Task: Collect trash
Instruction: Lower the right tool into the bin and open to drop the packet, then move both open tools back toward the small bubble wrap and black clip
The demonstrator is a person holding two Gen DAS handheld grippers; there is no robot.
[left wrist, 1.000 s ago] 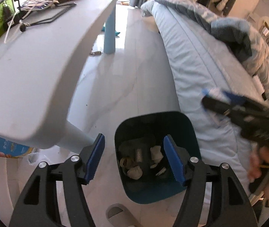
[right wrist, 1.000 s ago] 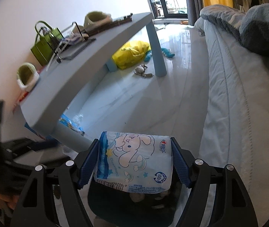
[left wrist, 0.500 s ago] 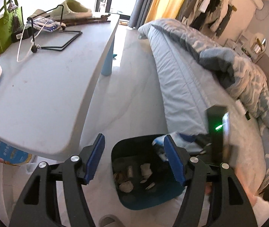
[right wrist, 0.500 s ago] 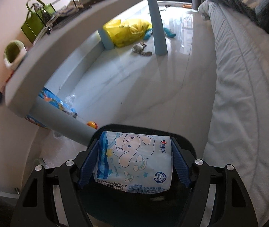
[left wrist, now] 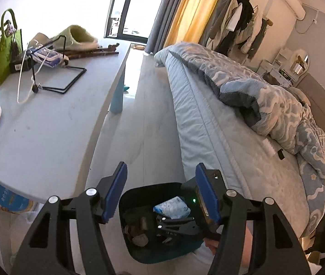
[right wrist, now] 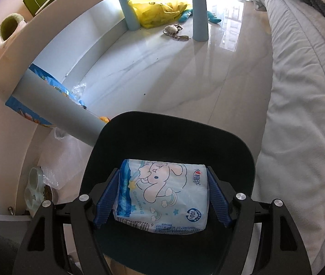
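— Where's the tissue pack (right wrist: 162,194) right now?

— Clamped in the right gripper (right wrist: 162,197), one blue pad on each short end, so its long axis runs left to right across the jaws. The printed face with the cartoon dog is turned up toward the camera, barcode edge nearest, top edge pointing away toward the far rim of the bin (right wrist: 174,123).

— And is it over the bin or inside it?

— Framed all round by the bin's dark rim and inner wall in the right wrist view. In the left wrist view the same pack (left wrist: 172,208) shows within the bin's mouth (left wrist: 125,206), above the crumpled trash (left wrist: 139,238) at the bottom (whether it sits below the rim line I cannot tell).

— What about the left gripper (left wrist: 160,192)?

— Nothing in it. Its jaws have just been closing a little, yet they stand apart at a middling width with only air between them, held above the bin's near side.

— Surroundings?

— The bin stands on the pale floor (right wrist: 174,68), between the grey table (left wrist: 48,119) on the left and the bed (left wrist: 219,126) on the right. A table leg (right wrist: 64,114) slants just beside the bin's left edge.
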